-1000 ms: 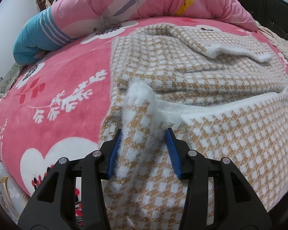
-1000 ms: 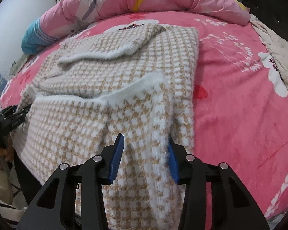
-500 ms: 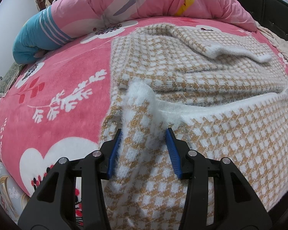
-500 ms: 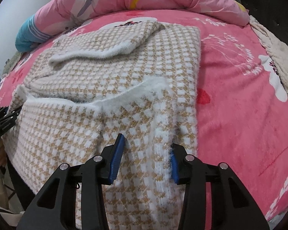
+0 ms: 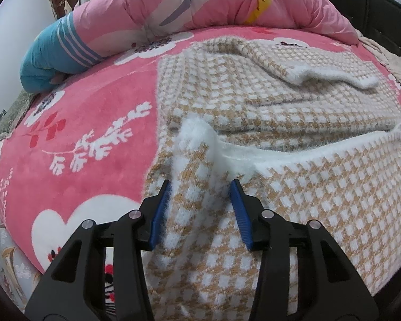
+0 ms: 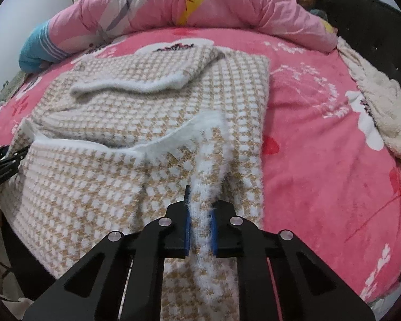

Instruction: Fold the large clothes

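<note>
Sweater: a fuzzy knit sweater in a tan and white check with plush white edging lay spread on the bed, its near hem folded up and back over the body.
Sleeve: a sleeve with a white cuff lay folded across the chest toward 12 o'clock.
Left gripper: the left gripper had black arms and ribbed blue pads; its jaws were closing, about a third open, with a raised ridge of the sweater's hem corner between them. The fabric brushed the pads, but I could not tell that they pressed on it.
Right gripper: the right gripper had its jaws almost together, pinching a narrow upright fold of the sweater's hem between the blue pads.
Blanket: a pink fleece blanket with white blossoms and red hearts covered the bed, smooth under the sweater.
Quilt: a puffy pink quilt with a blue striped end was heaped along 12 o'clock.
Throw: a cream fluffy throw lay crumpled at 3 o'clock in the right wrist view.
Headboard: a dark padded headboard curved behind the quilt at 1 o'clock.
</note>
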